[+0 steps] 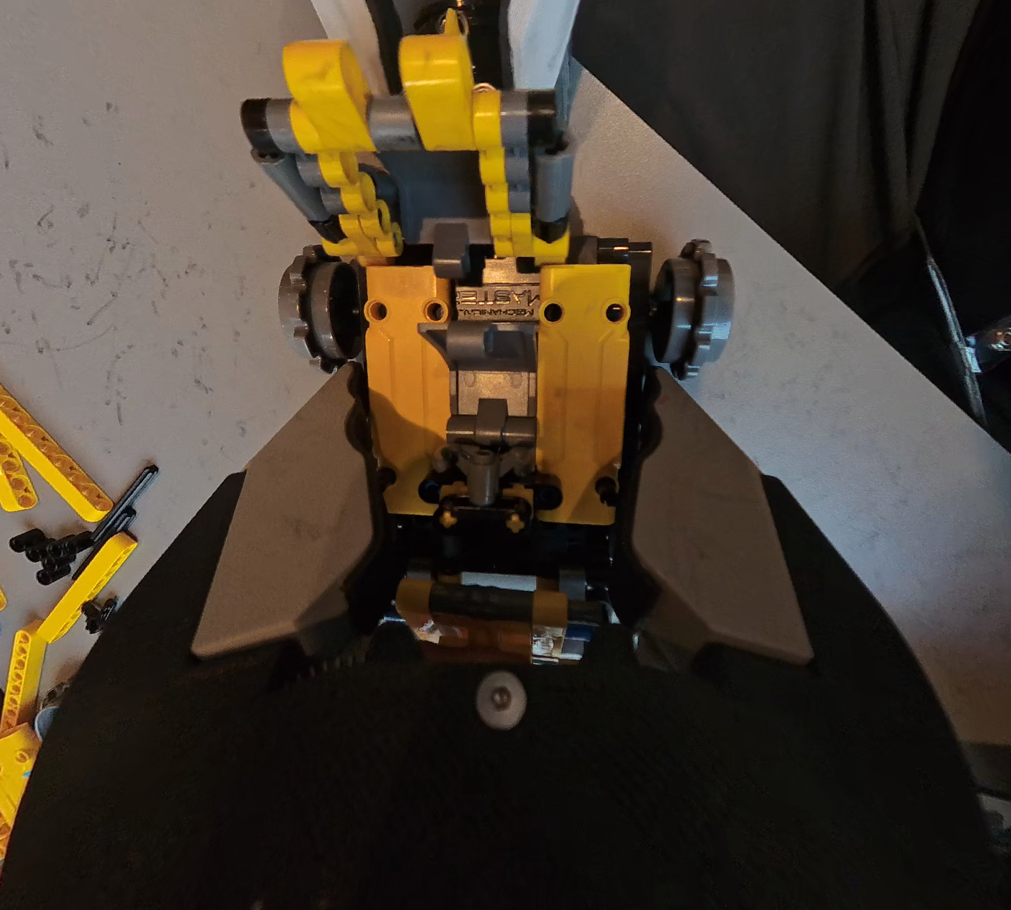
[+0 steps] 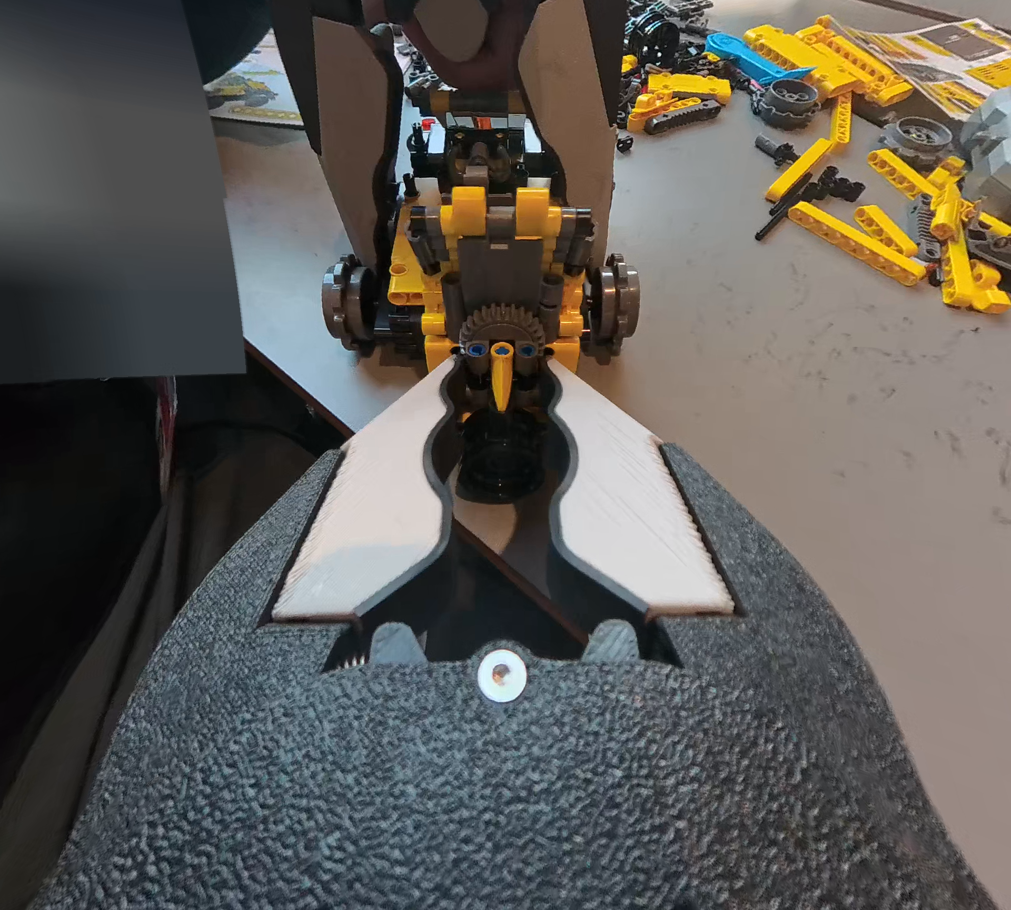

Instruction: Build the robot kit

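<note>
— So where's the yellow vehicle model point(image 2: 481, 276)?
— At twelve o'clock on the table point(image 2: 766, 391), clamped by the left gripper point(image 1: 500, 451) to steady it.
— And the right gripper point(image 2: 500, 391)?
— Narrowed around a black wheel point(image 2: 500, 462), probably gripping.

Left tongs point(image 1: 500, 446) clamped; right tongs point(image 2: 500, 369) seemingly nearly closed, facing them

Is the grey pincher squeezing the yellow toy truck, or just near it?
Touching. In the left wrist view the left gripper has its jaws pressed against both sides of the yellow toy truck, with no gap showing. The right wrist view shows the same clamp from the other end.
</note>
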